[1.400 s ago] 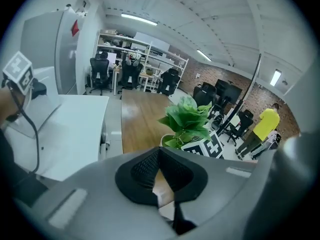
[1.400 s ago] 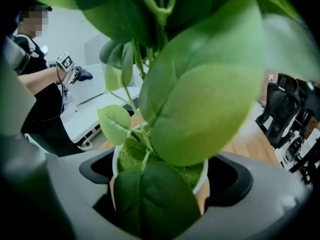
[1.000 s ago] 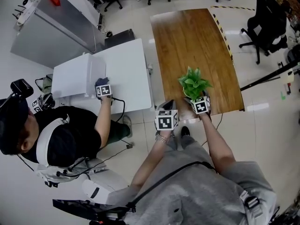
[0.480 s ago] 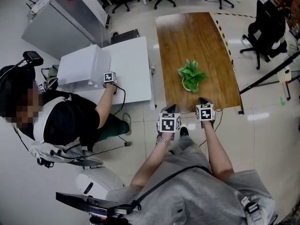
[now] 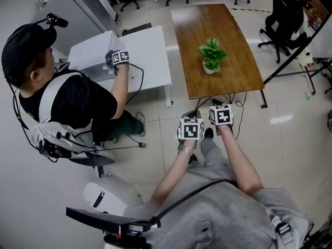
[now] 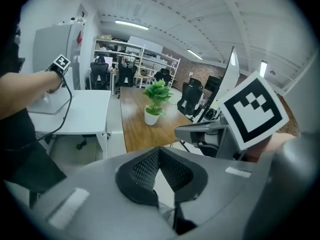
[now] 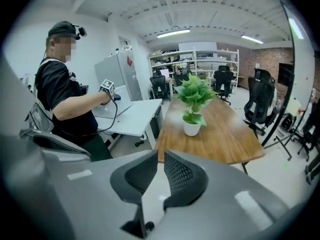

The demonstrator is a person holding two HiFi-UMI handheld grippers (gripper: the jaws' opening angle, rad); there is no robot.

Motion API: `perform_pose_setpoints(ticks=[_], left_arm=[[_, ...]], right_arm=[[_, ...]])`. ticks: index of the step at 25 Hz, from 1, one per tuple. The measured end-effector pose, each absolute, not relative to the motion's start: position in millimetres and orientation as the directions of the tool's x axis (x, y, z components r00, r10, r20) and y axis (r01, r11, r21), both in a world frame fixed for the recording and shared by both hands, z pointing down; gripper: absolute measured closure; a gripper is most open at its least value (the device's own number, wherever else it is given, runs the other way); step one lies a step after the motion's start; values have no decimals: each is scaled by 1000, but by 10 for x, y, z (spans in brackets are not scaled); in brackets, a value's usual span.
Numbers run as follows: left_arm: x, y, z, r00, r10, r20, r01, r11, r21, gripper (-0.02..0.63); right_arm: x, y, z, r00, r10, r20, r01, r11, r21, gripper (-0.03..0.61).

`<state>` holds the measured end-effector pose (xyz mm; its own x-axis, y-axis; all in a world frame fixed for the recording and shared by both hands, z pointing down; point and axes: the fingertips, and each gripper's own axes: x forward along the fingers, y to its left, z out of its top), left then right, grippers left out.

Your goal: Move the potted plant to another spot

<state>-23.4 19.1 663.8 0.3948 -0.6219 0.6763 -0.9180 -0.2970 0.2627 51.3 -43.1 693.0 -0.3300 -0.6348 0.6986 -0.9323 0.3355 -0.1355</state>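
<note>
The potted plant (image 5: pixel 211 54), green leaves in a small white pot, stands upright near the front of the wooden table (image 5: pixel 228 82). Both my grippers hang over the floor in front of the table, well short of it. My left gripper (image 5: pixel 191 114) is shut and empty. Just to its right, my right gripper (image 5: pixel 215 104) is also shut, with nothing between its jaws. In the left gripper view the plant (image 6: pixel 155 96) is far ahead of the left gripper (image 6: pixel 160 152). In the right gripper view the plant (image 7: pixel 192 101) stands on the table beyond the right gripper (image 7: pixel 161 156).
A person in a black shirt (image 5: pixel 72 100) sits at the white desk (image 5: pixel 150 61) to the left, holding another marker cube (image 5: pixel 120 57). Office chairs (image 5: pixel 282 14) stand to the right and behind the table. A white machine base (image 5: pixel 111 193) is on the floor near my left.
My right gripper let go of the plant's pot and shut. Both grippers pulled back off the table towards me. The plant stays on the table.
</note>
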Motion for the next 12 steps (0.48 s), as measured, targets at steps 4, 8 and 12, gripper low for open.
perform_pose_setpoints(ticks=[4,8,12], left_arm=[[-166,399,6480,403,-637,657,-915,-297,273,606],[-94,420,6360,397,-659,639,-918,-301,259,606],[80,444,6235,409,-669,621,-912,-320,256,606]], right_arm=[[436,-27,6844,-331,-620,712,-929,346,-131,548],[461,100,6733,-351,-622,700,-919,371,-131,549],[627,121,6589,-350,-646,679,-924,357,-137,549]])
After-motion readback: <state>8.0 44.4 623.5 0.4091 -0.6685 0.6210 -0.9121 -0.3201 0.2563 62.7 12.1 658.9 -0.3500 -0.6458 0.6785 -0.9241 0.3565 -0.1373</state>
